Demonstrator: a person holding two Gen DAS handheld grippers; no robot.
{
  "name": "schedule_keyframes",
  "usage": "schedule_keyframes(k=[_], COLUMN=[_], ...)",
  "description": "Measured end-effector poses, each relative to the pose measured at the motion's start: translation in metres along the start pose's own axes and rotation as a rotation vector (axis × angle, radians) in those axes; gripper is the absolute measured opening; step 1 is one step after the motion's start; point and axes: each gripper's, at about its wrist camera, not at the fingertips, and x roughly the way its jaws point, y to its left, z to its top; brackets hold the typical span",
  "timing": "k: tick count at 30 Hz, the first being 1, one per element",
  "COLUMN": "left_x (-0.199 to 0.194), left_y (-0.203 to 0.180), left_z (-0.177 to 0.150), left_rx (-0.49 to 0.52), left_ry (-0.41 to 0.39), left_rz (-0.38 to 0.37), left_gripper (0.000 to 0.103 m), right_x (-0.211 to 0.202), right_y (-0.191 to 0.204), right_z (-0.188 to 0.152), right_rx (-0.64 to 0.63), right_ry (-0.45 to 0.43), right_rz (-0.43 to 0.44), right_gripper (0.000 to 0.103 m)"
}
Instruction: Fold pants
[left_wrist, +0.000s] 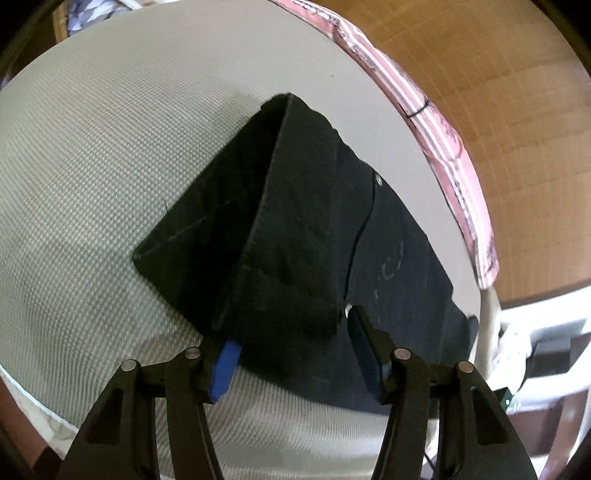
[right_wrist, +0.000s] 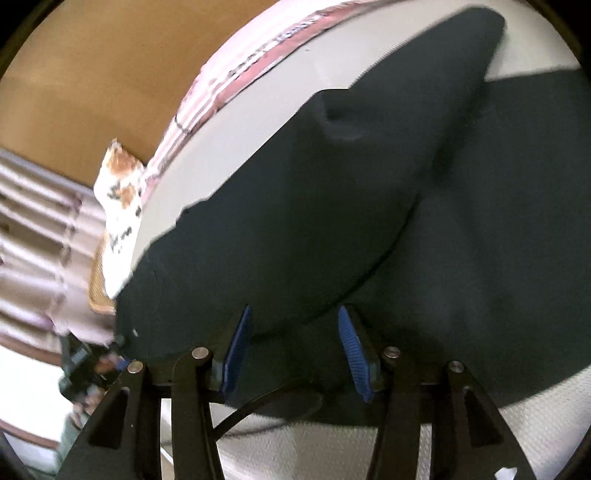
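Observation:
Black pants (left_wrist: 295, 221) lie partly folded on a white textured bed surface (left_wrist: 92, 166). A folded flap stands raised in the left wrist view, with a metal button (left_wrist: 377, 180) showing on the flat part. My left gripper (left_wrist: 291, 332) is open, its blue-padded fingers (left_wrist: 225, 369) on either side of the flap's near edge. In the right wrist view the pants (right_wrist: 332, 221) fill the middle, one layer lying over another. My right gripper (right_wrist: 295, 343) is open, its blue pads (right_wrist: 351, 347) just over the near edge of the cloth.
A pink striped blanket (left_wrist: 443, 129) runs along the bed's far edge, by a wooden wall (left_wrist: 498, 55). In the right wrist view a patterned pillow (right_wrist: 118, 192) and a curtain (right_wrist: 37, 240) lie at the left. A black cable (right_wrist: 266, 402) lies below the right gripper.

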Motion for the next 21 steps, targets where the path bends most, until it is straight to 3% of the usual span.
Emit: schedule_keyframes(k=[1,4,7,21], left_x=[0.003,0.009,0.009,-0.002], left_y=[-0.002,-0.003,-0.004,-0.007], left_z=[0.000,0.004,0.007,0.009], left_rx=[0.004,0.017,0.010,0.034], left_ry=[-0.005,0.002,0.003,-0.002], left_rz=[0.013,0.040,0.032,0.040], left_gripper=[0.046,0.034,0.029,0.026], right_x=[0.002,0.004,0.003,-0.004], right_y=[-0.001,-0.007,-0.013,-0.012], right_z=[0.002,0.006,0.008,0.004], right_rx=[0.011,0.052,0.105,0.097], right_ry=[-0.005,-0.027,-0.021,0.065], right_rz=[0.003,0.018,0.032,-0.038], right_gripper=[0.045,0.042,0.038,0.038])
